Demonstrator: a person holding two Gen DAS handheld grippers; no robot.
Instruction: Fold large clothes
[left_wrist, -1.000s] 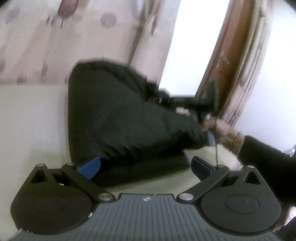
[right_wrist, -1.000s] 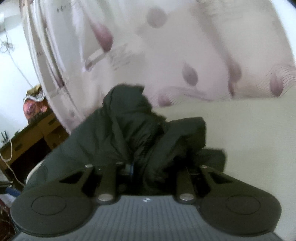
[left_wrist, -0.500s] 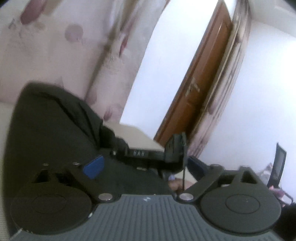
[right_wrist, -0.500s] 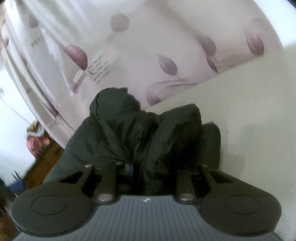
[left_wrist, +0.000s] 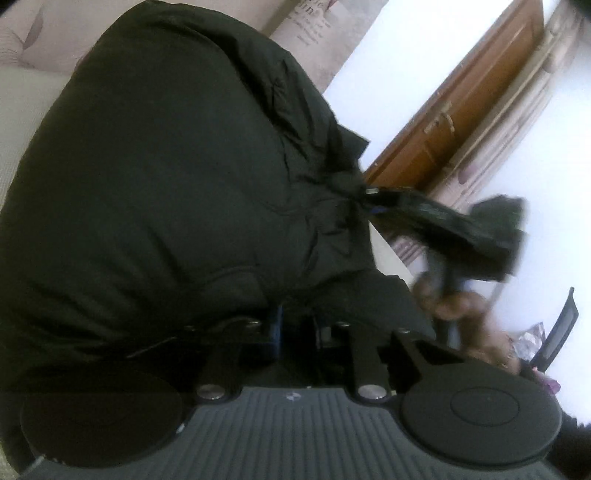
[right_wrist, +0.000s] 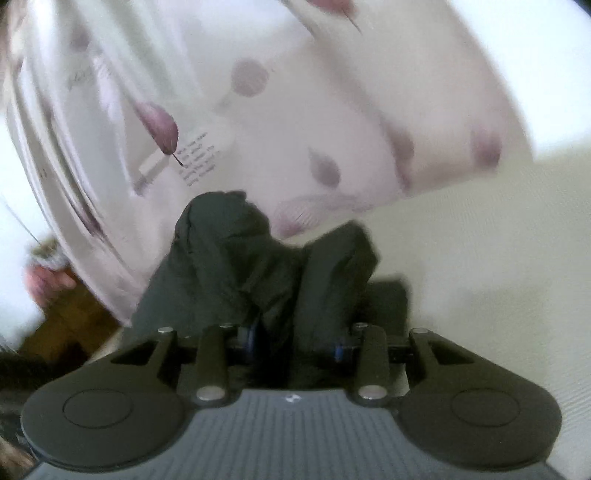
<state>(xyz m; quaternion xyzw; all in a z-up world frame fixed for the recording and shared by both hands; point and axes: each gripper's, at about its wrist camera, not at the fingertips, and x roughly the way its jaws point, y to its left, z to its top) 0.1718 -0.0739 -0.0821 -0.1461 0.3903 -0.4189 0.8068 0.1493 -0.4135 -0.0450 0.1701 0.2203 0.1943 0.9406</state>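
Observation:
A large black padded jacket (left_wrist: 166, 177) fills the left wrist view, bulging up and lifted off the cream bed surface (left_wrist: 18, 103). My left gripper (left_wrist: 295, 325) is shut on its lower edge. The right gripper (left_wrist: 373, 201) shows in the same view, pinching bunched jacket fabric at the right, with the person's hand (left_wrist: 454, 302) below it. In the right wrist view my right gripper (right_wrist: 293, 339) is shut on a gathered fold of the jacket (right_wrist: 258, 273), which hangs in front of it.
A floral pink curtain (right_wrist: 295, 110) hangs behind the cream bed (right_wrist: 480, 277). A brown wooden door (left_wrist: 461, 103) stands at the right in the left wrist view. A dark chair back (left_wrist: 557, 328) and wooden furniture (right_wrist: 70, 321) sit at the edges.
My left gripper was open beside the jacket and has closed on its edge. Both grippers have lifted and swung the jacket, which now fills the left view. The right grip is unchanged.

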